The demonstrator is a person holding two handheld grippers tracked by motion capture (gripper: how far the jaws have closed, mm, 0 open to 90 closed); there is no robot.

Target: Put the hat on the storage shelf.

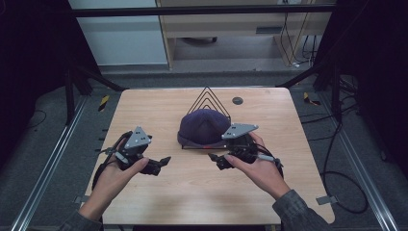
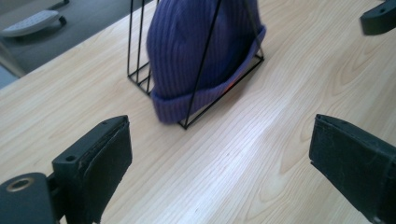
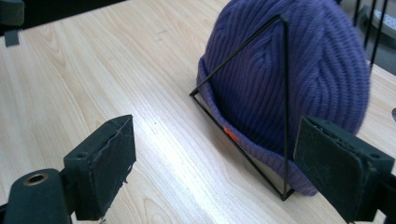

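Both grippers stand released, jaws spread wide with nothing between the pads. In the high view the left gripper (image 1: pixel 161 163) hangs over the bare wood at the near left of the table (image 1: pixel 159 106), and the right gripper (image 1: pixel 214 158) hangs just in front of the beanie, near its right front corner.

Position of the work item: a dark purple ribbed beanie (image 1: pixel 204 126) sits at the centre of the table, lodged in a black wire rack (image 1: pixel 208 98) made of upright triangular frames. One triangle stands across the front of the beanie, as the right gripper view shows at the wire (image 3: pixel 285 93); further triangles rise behind it. The folded cuff (image 2: pixel 187 103) rests at the base of the rack, with a small orange mark (image 3: pixel 229 133) on it.

Governing relation: the beanie lies ahead of both grippers, toward the far side of the table. The row of frames runs front to back, and the cuff runs left to right across the front. The right gripper is clearly the nearer, with the cuff edge just beyond its jaws; the left gripper is well apart, off to the beanie's left.

Judgement: the right gripper is better placed for a first grasp at the cuff, provided the pads clear the front wire.
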